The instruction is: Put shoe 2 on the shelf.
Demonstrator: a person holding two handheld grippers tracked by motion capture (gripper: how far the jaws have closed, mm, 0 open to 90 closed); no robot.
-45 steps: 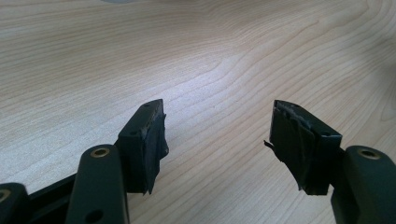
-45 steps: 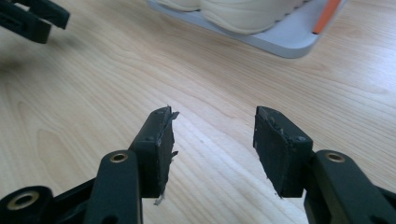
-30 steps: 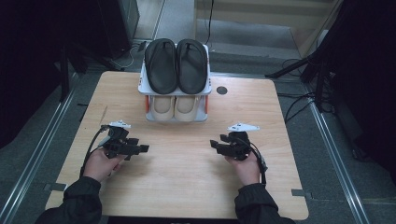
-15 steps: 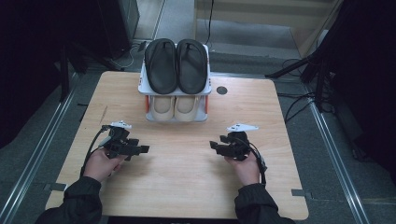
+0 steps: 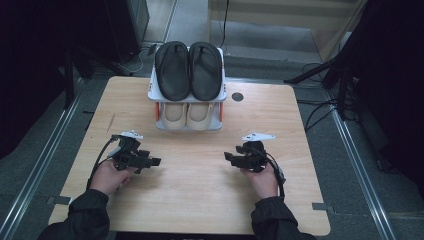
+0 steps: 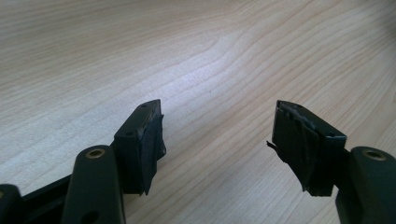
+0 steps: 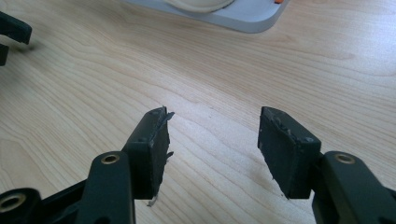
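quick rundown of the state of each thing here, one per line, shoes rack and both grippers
black sandals: side by side on the rack's top shelf, soles down
beige shoes: side by side on the lower shelf, toes toward the person
shoe rack: upright at the table's far edge, both shelves full
left gripper: open, nothing between the jaws, over bare table
right gripper: jaws have just been opening, now wide, nothing between them
table: wooden top

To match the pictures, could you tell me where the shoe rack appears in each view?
High view: the rack stands at top centre, at the table's far edge.
Left gripper view: bare table.
Right gripper view: its grey base along the top edge.
Shared landmark: the wood-grain table.
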